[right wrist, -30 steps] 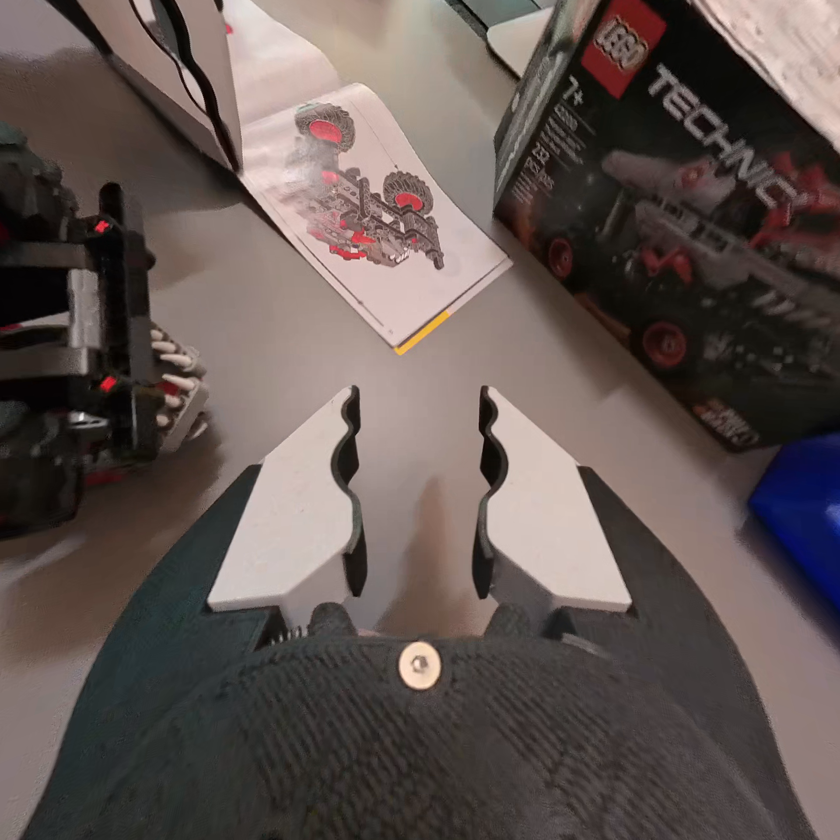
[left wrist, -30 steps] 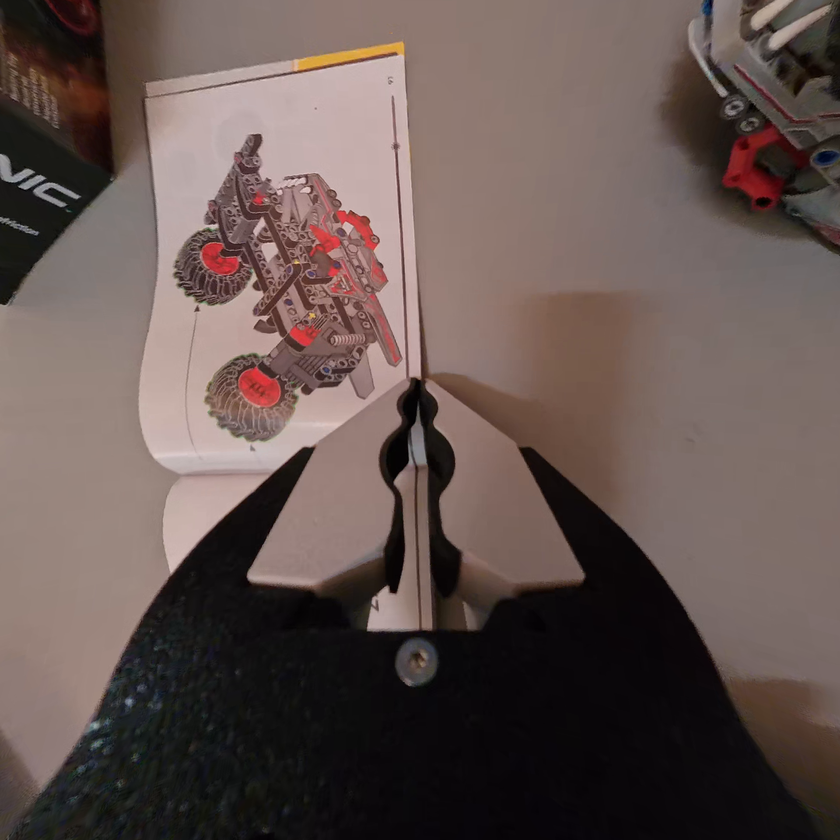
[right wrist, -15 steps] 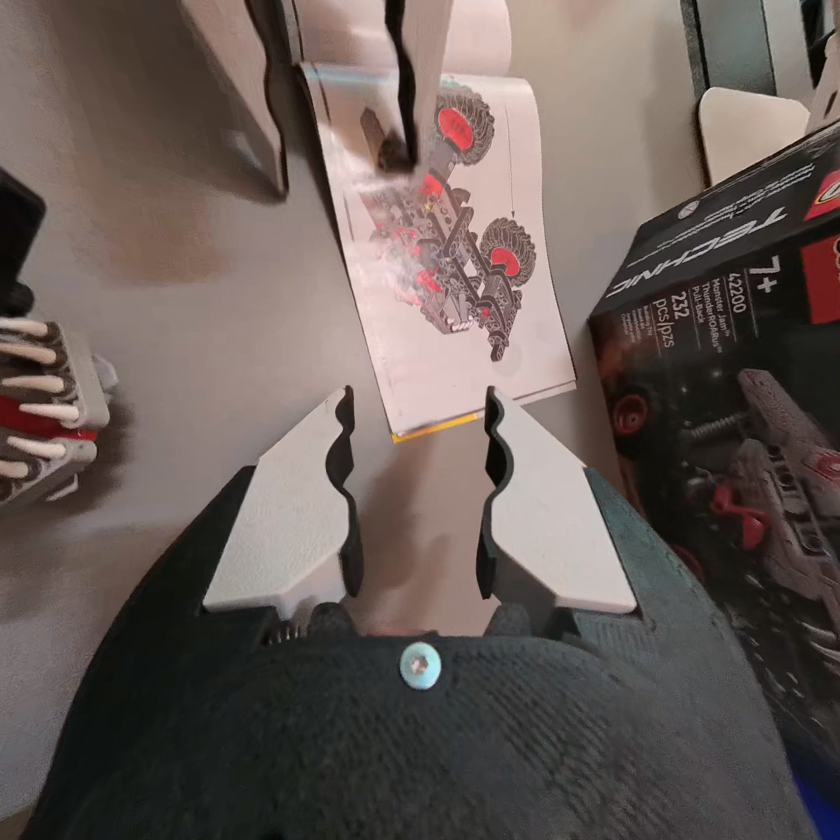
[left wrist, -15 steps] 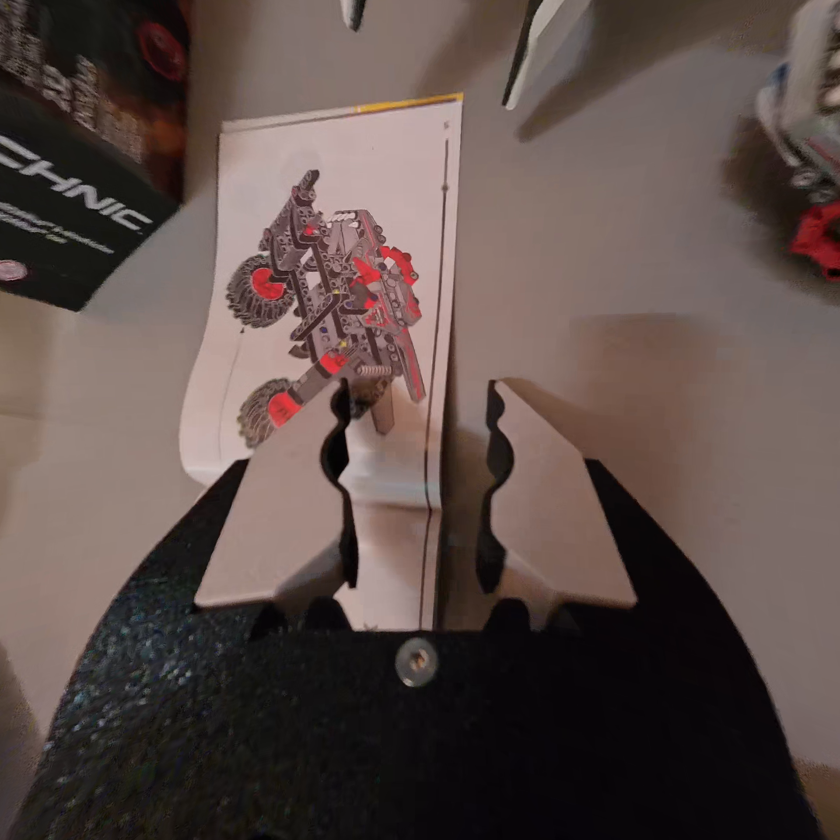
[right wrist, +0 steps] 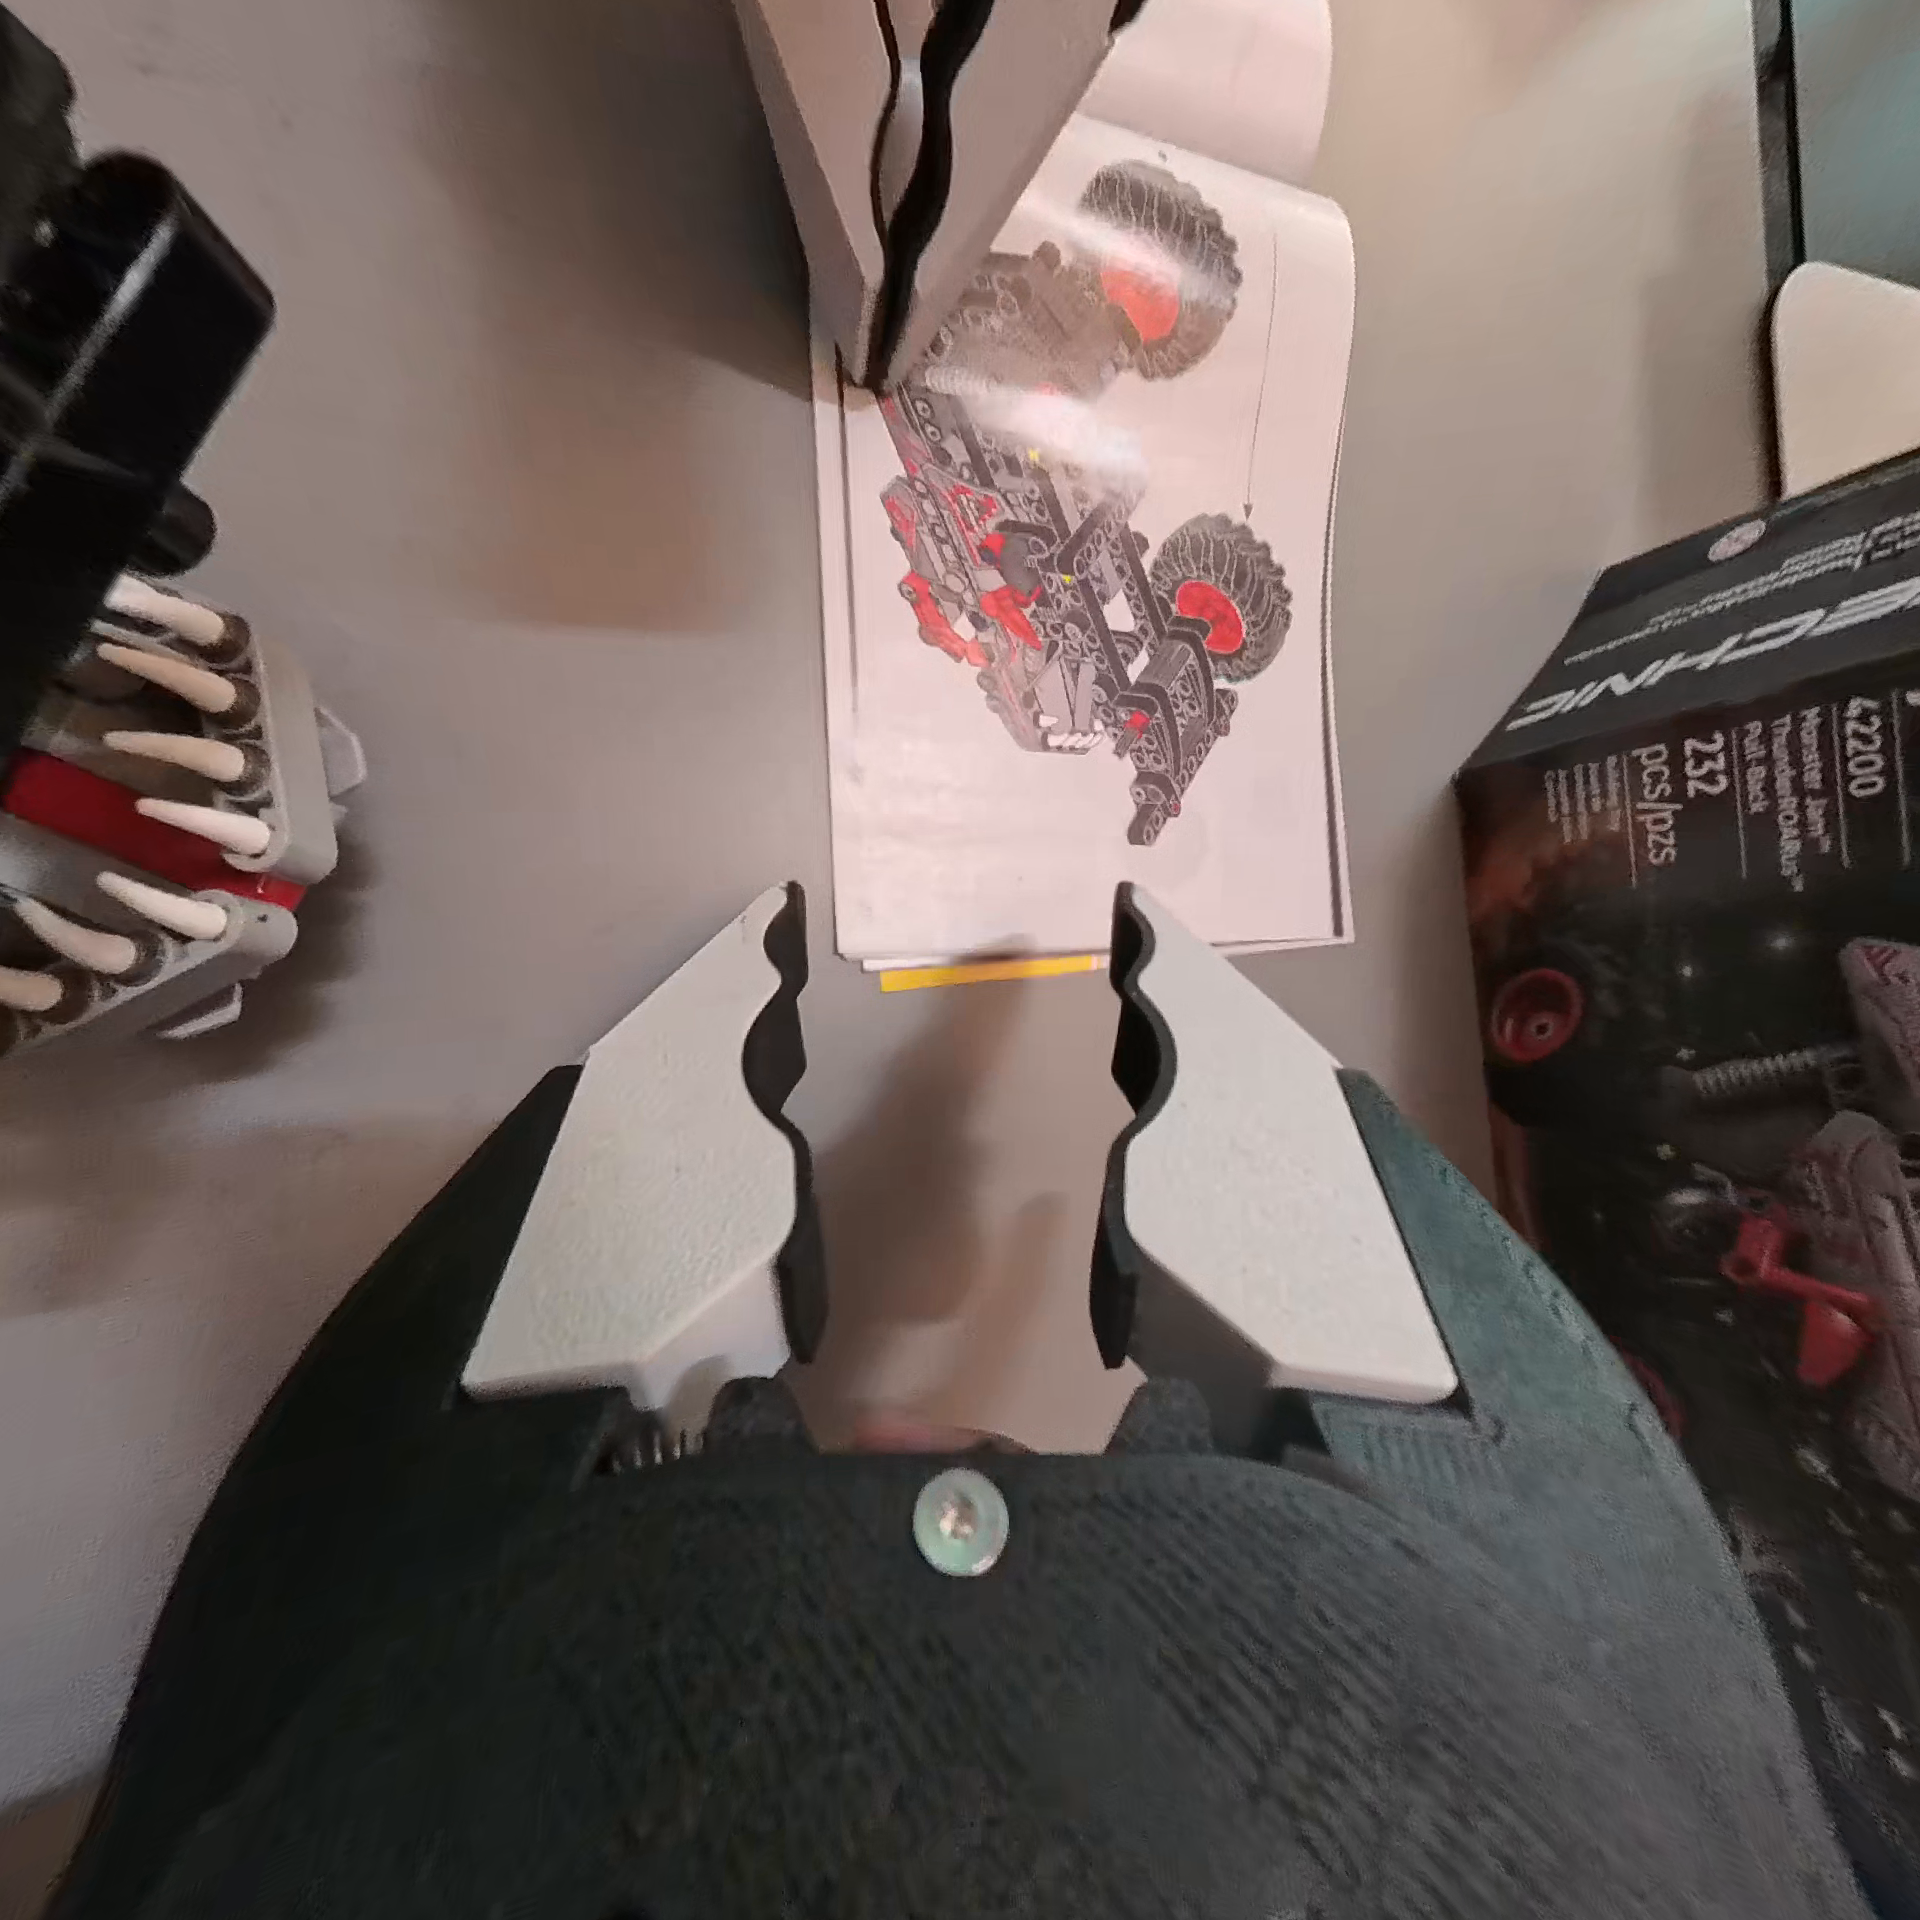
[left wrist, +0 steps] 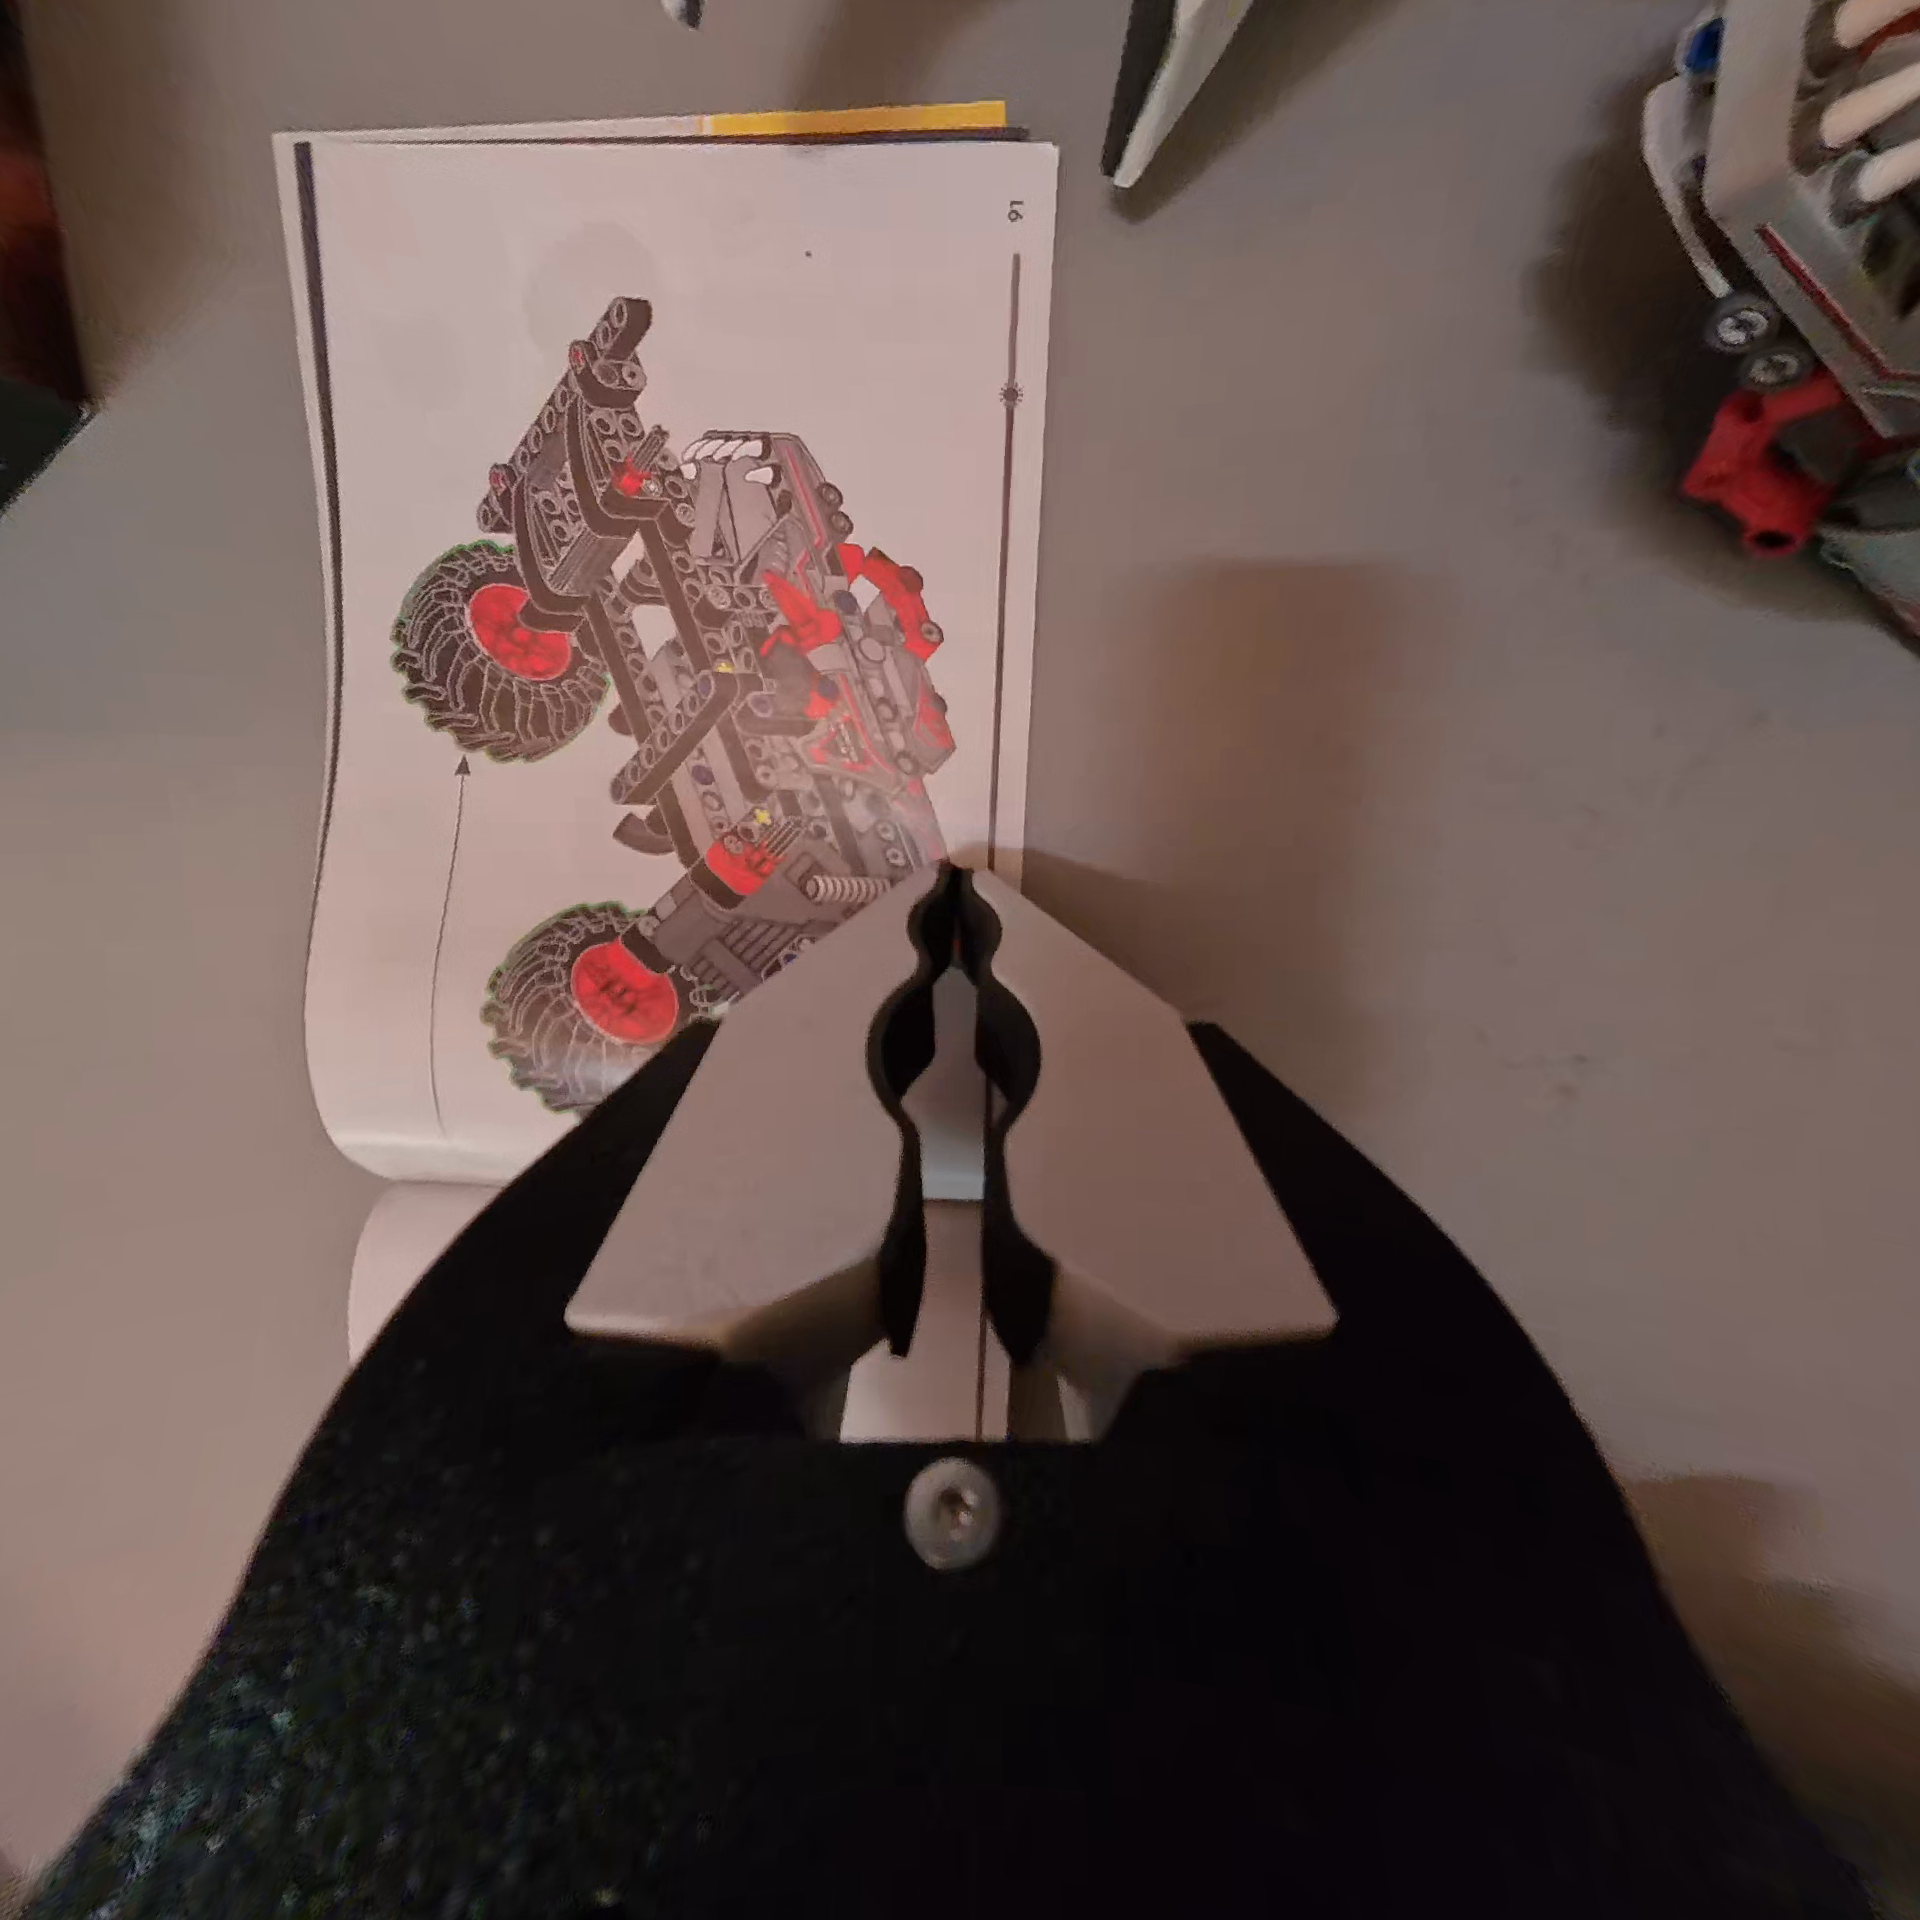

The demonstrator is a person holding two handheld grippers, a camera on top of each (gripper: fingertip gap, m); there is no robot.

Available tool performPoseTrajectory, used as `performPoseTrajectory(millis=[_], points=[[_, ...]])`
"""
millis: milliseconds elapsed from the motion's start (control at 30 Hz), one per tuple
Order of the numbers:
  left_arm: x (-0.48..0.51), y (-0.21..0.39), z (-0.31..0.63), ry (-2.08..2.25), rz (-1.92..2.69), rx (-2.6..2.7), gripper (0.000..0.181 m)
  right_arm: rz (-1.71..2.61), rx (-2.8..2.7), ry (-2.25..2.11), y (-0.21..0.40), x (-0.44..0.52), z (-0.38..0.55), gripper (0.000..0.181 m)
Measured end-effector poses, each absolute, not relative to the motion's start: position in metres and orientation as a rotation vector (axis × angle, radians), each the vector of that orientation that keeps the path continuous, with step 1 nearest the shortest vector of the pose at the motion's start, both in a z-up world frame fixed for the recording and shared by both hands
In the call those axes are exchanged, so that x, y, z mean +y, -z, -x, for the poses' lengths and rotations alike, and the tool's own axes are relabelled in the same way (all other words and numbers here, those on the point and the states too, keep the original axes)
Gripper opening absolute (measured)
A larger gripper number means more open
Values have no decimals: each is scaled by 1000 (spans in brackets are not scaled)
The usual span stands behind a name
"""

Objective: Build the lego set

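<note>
The open instruction booklet lies flat on the grey table, showing a picture of a wheeled truck. My left gripper is shut, tips down at the page's right edge; I cannot tell whether a page is pinched. It also shows from the front in the right wrist view. My right gripper is open and empty, just short of the booklet's yellow-striped end. The partly built grey, black and red lego truck with white teeth stands to the side of the booklet.
The dark lego box stands on the other side of the booklet from the truck. A pale flat object and a dark panel lie beyond the box. Bare table lies between booklet and truck. My hands' fingertips stand some 11 centimetres from each other.
My left gripper was shut, opened half a second ago, and has shut again at the booklet's edge. My right gripper has swung round to face the booklet's end, staying open.
</note>
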State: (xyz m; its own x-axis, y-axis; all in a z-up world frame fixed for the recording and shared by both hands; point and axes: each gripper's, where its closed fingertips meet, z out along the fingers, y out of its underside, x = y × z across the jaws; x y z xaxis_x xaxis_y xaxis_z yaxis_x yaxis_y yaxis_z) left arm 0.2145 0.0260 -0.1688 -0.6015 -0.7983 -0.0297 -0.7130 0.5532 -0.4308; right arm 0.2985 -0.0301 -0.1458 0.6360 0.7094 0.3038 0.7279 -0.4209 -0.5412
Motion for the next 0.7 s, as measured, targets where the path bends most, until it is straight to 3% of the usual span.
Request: performPoseTrajectory(millis=[33, 267, 367, 433, 500, 567, 700], points=[[27, 169, -215, 567, 1274, 2549, 0, 2195, -1124, 13, 145, -29, -296, 57], [44, 153, -220, 586, 1328, 2411, 0, 2266, -1225, -17, 157, -22, -299, 54], [45, 148, -219, 618, 1374, 2397, 1, 2312, -1252, -133, 163, -27, -290, 42], [40, 148, -219, 642, 1378, 2408, 34, 2341, -1254, -215, 165, -32, -284, 26], [34, 148, -219, 664, 1362, 2433, 43, 2352, -1230, -287, 166, -33, -277, 3], [28, 150, -221, 661, 1337, 2460, 54, 2317, -1226, -272, 166, -29, -274, 0], [24, 159, -232, 546, 1280, 2501, 58, 2329, -1167, -299, 166, -25, -271, 0]])
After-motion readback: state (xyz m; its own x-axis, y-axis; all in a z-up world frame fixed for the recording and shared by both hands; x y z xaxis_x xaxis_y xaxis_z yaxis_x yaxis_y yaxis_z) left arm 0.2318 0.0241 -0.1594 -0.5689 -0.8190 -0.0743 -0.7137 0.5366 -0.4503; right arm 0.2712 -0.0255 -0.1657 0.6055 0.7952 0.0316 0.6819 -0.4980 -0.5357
